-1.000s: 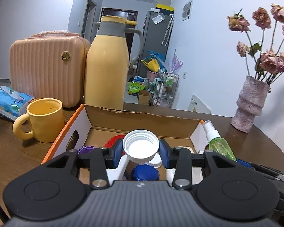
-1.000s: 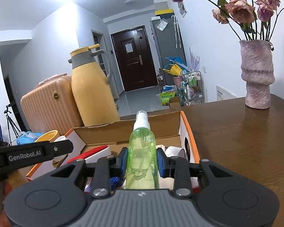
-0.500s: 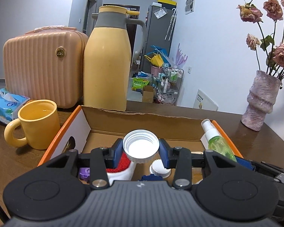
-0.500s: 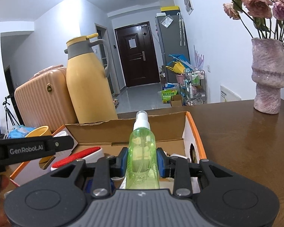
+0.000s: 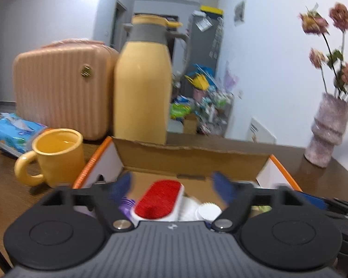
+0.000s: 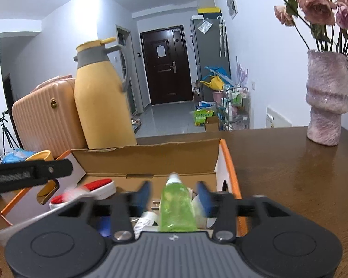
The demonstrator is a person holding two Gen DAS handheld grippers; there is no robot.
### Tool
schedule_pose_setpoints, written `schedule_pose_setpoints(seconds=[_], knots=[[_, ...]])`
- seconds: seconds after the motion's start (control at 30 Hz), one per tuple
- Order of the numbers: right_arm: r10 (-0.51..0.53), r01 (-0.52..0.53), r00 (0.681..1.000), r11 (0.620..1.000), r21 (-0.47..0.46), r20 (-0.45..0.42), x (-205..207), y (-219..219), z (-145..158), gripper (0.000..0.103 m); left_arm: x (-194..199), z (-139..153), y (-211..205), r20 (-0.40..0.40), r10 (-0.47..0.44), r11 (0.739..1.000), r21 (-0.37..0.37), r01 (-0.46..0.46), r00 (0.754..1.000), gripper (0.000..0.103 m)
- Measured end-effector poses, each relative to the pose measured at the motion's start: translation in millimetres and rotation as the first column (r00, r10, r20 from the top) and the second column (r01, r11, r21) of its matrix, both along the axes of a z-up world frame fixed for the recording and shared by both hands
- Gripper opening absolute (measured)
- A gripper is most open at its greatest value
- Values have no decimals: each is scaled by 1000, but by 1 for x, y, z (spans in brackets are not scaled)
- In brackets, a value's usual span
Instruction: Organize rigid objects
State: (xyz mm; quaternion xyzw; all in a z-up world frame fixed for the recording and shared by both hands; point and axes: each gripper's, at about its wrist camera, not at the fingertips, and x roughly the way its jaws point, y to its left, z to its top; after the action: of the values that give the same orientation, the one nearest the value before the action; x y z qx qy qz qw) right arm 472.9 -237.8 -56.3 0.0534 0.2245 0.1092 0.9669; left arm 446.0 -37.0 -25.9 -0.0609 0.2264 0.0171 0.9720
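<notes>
Two grippers hang over the open cardboard box on the counter. Left gripper: jaws opening, spread wide, nothing between them; below it in the box lie a red-topped brush and a white cap. Right gripper: jaws opening, pads clear of the green spray bottle (blurred), which stands between them inside the box, near its right wall. Behind the box stands a yellow jug.

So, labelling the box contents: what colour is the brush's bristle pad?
Red pad, white body; clearest in the left wrist view.
</notes>
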Motion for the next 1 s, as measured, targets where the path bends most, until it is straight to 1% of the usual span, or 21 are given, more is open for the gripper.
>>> schedule_pose_setpoints(seconds=[0.03,0.07,0.13,0.17,0.2,0.37,0.67,0.87,1.0], knots=[[-13,13,1000,1000,-2,14,-2,-1,1,84,-2,1,2,13,15,1000,-2,-15,1000,103],[-22,22,999,1000,-4,29,-3,-1,2,89,-5,3,3,29,38,999,-3,-37,999,103],[-27,28,999,1000,-10,43,-5,-2,4,92,-9,6,5,59,70,998,-2,-70,996,103],[-31,31,999,999,-10,42,-4,-2,4,95,-9,7,6,59,74,997,1,-74,996,103],[-37,38,998,999,-9,42,-4,-3,4,100,-9,7,6,55,75,997,2,-75,996,103],[-48,49,998,999,-13,40,-3,-5,4,101,-5,4,7,31,80,997,3,-80,996,103],[-58,59,997,998,-23,42,-7,-5,7,103,-8,4,9,35,81,997,9,-81,996,103],[-59,61,995,998,-24,75,-32,-8,16,103,-29,11,15,71,79,997,21,-81,994,103],[-57,62,992,998,-33,115,-65,-11,26,103,-56,17,21,97,79,996,37,-83,992,103]])
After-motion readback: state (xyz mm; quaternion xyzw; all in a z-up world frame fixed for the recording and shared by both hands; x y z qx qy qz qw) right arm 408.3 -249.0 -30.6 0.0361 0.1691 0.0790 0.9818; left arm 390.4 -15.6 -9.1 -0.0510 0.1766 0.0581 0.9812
